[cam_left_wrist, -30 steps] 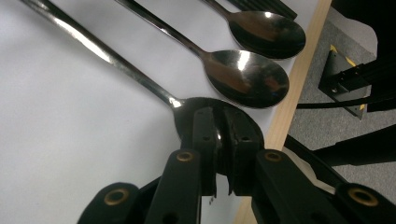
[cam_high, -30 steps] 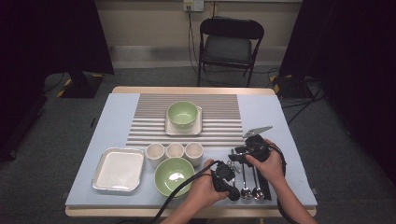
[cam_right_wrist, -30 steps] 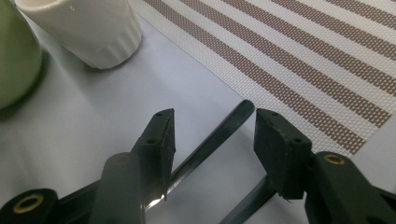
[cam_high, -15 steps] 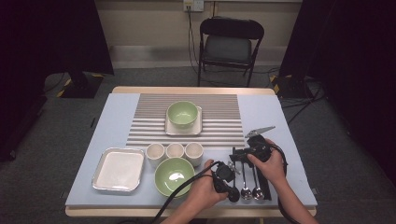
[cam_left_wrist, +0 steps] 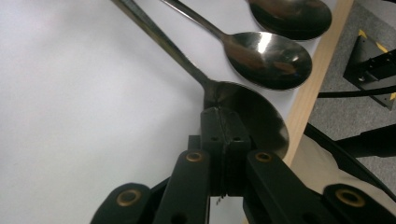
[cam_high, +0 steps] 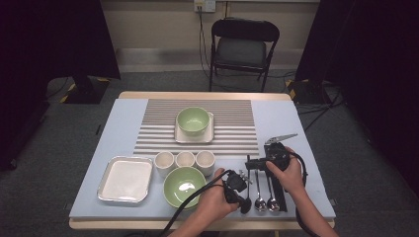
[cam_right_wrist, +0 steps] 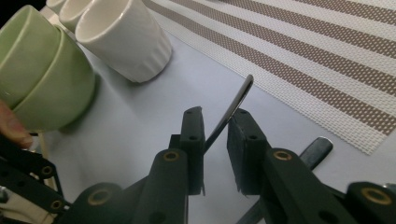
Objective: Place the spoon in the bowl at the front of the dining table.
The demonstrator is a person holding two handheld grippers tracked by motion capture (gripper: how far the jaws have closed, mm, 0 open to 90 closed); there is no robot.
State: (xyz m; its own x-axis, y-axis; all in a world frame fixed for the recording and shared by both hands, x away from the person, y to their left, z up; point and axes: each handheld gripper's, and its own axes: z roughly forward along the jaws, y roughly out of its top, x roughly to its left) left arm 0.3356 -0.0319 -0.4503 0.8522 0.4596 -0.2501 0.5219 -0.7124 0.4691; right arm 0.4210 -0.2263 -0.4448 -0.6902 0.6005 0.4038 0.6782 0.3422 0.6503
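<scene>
Left tongs [cam_left_wrist: 223, 140] closed flat, pads together, pressing down on the bowl of the nearest spoon [cam_left_wrist: 243, 112] at its neck. Bowl of that spoon sits under the tips, at the counter [cam_left_wrist: 70, 93] edge nearest the person; handle runs away from the tongs toward the upper left of the left gripper view. In the high view its long axis runs near-to-far across the counter, bowl end toward the person.

Right tongs [cam_right_wrist: 215, 135] narrow, jaws have just been closing; the far end of that spoon's handle [cam_right_wrist: 233, 107] stands between the pads, tilted up off the counter, tip pointing toward the striped mat [cam_right_wrist: 327, 60]. Cannot tell whether both pads press on it yet.

Two more spoons [cam_left_wrist: 266, 58] lie just beyond the left tongs, parallel to the held one, bowls at the same counter edge.

Left of the right tongs: white cups [cam_right_wrist: 123, 42] and a green bowl [cam_right_wrist: 42, 79], near but apart from the handle.

High view: left tongs [cam_high: 242, 195], right tongs [cam_high: 254, 163], both over the spoon row.
</scene>
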